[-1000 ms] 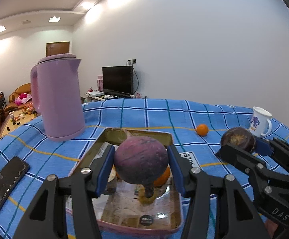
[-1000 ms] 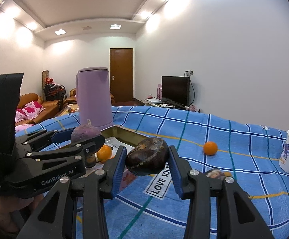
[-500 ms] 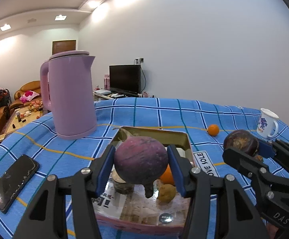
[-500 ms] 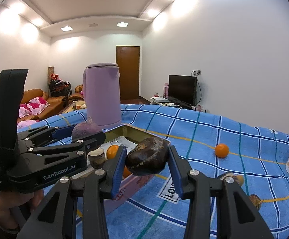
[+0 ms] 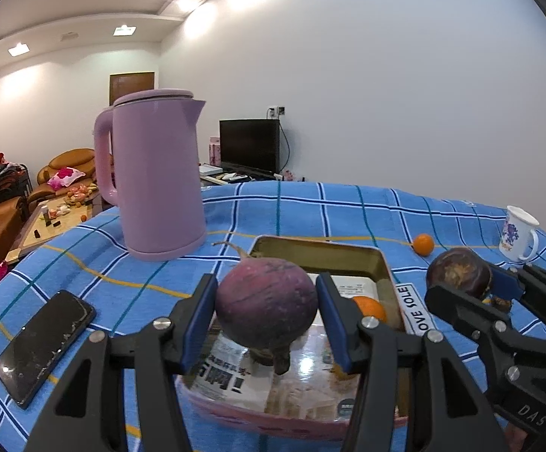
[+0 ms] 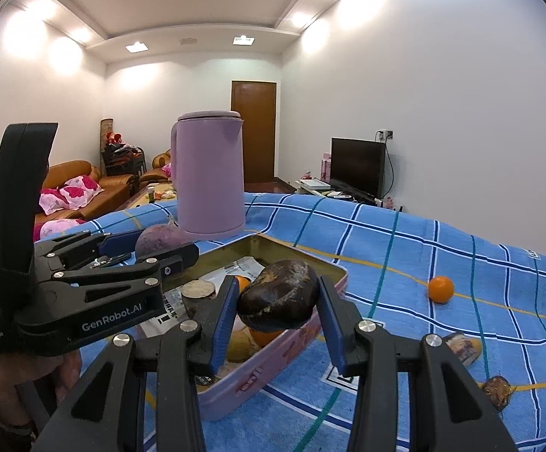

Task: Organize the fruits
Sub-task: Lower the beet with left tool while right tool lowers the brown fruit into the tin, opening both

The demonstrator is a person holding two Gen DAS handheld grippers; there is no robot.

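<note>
My left gripper is clamped on a round purple fruit, blue pads pressed to both its sides, and I hold it above the near end of the pink tin tray. My right gripper grips a dark, wrinkled brown fruit just over the tray's right rim. Inside the tray I see an orange on printed paper. Beyond the tray's left corner stands the purple kettle; a small orange sits on the blue checked cloth right of the tray.
</note>
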